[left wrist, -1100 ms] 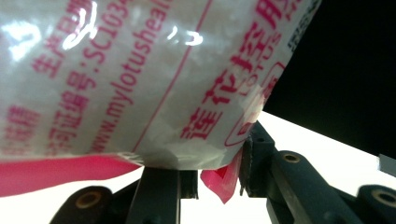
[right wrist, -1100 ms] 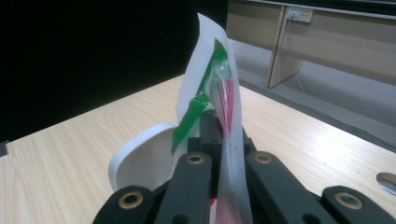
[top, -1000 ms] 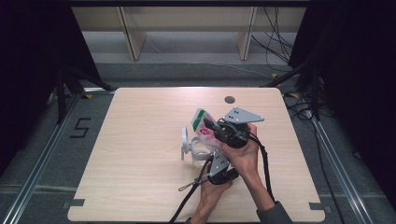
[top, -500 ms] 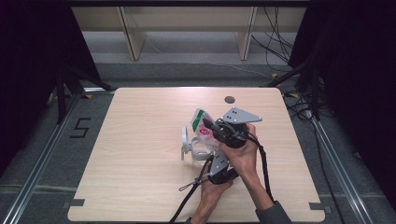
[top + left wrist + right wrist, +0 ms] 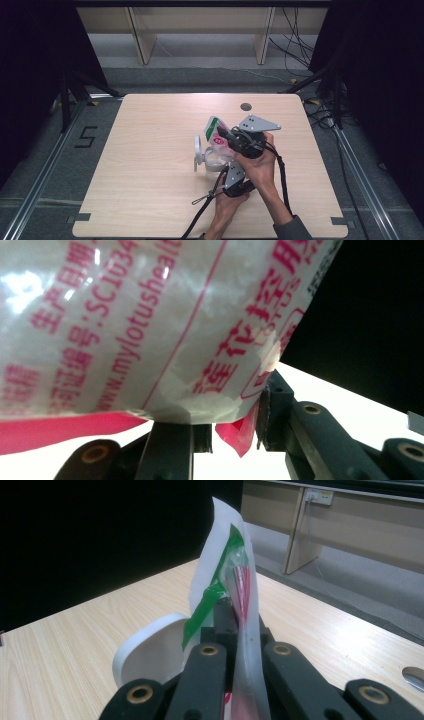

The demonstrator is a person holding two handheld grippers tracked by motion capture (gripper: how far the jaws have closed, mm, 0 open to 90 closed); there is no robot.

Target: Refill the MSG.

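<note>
A clear plastic bag (image 5: 214, 131) with red print and a green top strip stands upright mid-table. My right gripper (image 5: 223, 135) is shut on its upper edge; in the right gripper view the film (image 5: 220, 580) rises from between the closed jaws. My left gripper (image 5: 226, 168) comes in from below. In the left gripper view the bag's lower edge (image 5: 150, 330) sits between the jaws, with one pad (image 5: 264, 412) against its pink corner. A white round lid (image 5: 199, 152) stands on edge beside a clear container (image 5: 215, 161) just left of the bag.
The bare wooden table (image 5: 150, 200) stretches wide to the left and front. A dark round grommet (image 5: 245, 106) sits near the far edge. Black cables (image 5: 200, 210) trail off the front edge. Wooden shelving (image 5: 140, 45) stands beyond the table.
</note>
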